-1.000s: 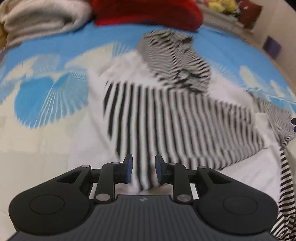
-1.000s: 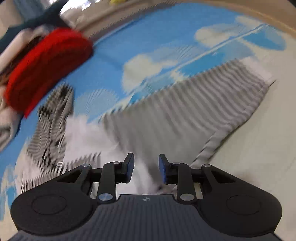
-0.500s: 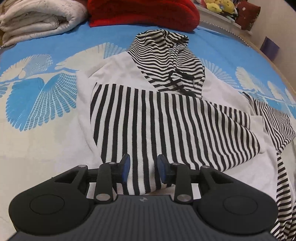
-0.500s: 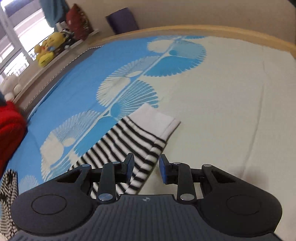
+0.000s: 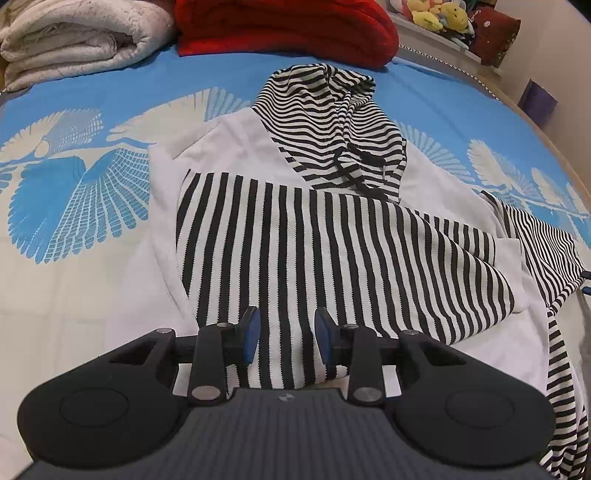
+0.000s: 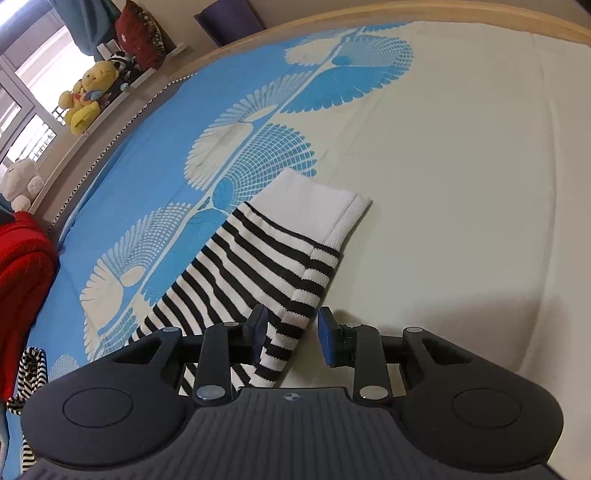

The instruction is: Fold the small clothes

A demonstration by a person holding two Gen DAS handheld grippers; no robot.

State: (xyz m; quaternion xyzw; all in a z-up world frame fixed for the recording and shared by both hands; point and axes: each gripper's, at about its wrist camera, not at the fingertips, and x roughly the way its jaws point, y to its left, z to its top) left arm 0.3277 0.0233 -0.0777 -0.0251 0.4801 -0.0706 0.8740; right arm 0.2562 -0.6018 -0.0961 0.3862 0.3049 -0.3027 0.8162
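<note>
A small white hoodie (image 5: 229,151) with black-and-white stripes lies flat on the bed. One striped sleeve (image 5: 332,258) is folded across its body, and the striped hood (image 5: 325,122) lies at the top. My left gripper (image 5: 286,332) is open and empty, just above the folded sleeve's cuff end. The other striped sleeve (image 6: 258,266) with a white cuff (image 6: 314,206) stretches out on the sheet. My right gripper (image 6: 291,332) is open over that sleeve's edge, holding nothing.
The bed has a blue and cream fan-patterned sheet (image 5: 74,192). A red blanket (image 5: 284,29) and a folded cream blanket (image 5: 74,40) lie at the head. Plush toys (image 6: 86,96) sit on a window ledge. The wooden bed edge (image 6: 443,14) curves beyond the sleeve.
My right gripper swung from the hoodie body out to the stretched sleeve and has settled over it. My left gripper steadied above the folded sleeve.
</note>
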